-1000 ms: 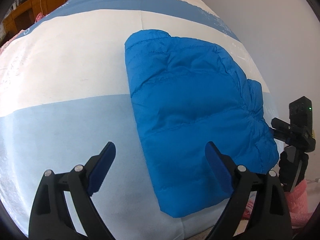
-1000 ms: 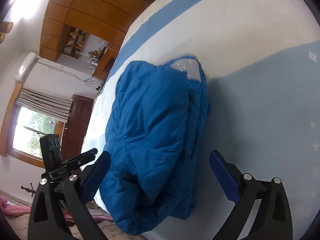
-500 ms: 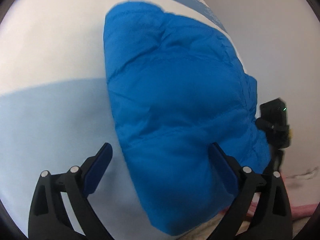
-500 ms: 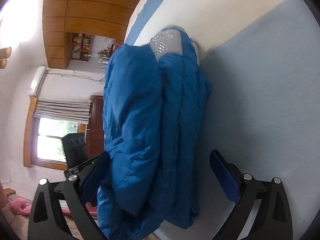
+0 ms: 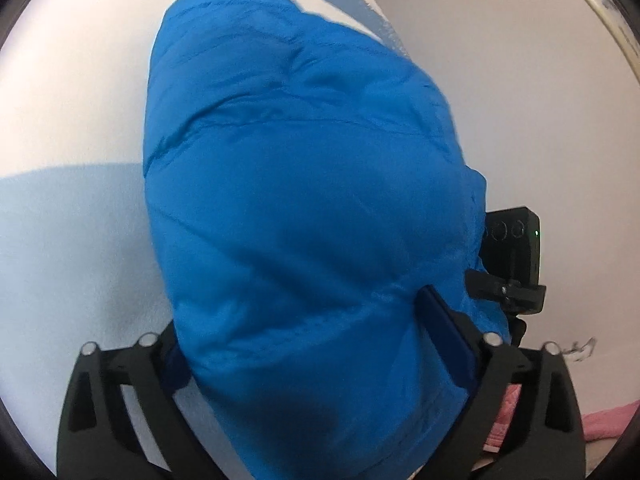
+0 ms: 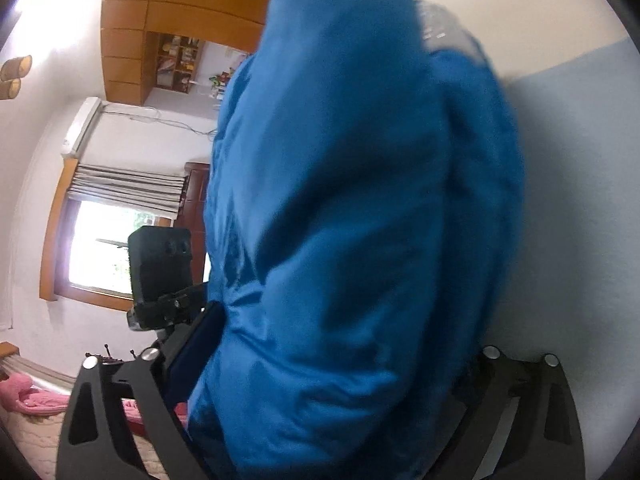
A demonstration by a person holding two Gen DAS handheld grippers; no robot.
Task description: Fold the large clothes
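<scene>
A puffy blue jacket, folded into a thick bundle, lies at the edge of a bed with a white and light-blue sheet. My left gripper straddles its near end and its jaws are closing. One blue pad digs into the fabric; the other is hidden under the jacket. In the right wrist view the jacket fills the right gripper, whose jaws are closing too. Its left pad creases the fabric and its right finger is hidden. Each view shows the other gripper's black body beside the jacket.
A pale wall stands close behind the bed's far side. Pink cloth lies below the bed edge. Wooden cabinets, an air conditioner and a window are across the room.
Both grippers came down and forward onto the jacket. Their jaws stood wide in front of it before; now the jacket sits between them and the pads touch the fabric.
</scene>
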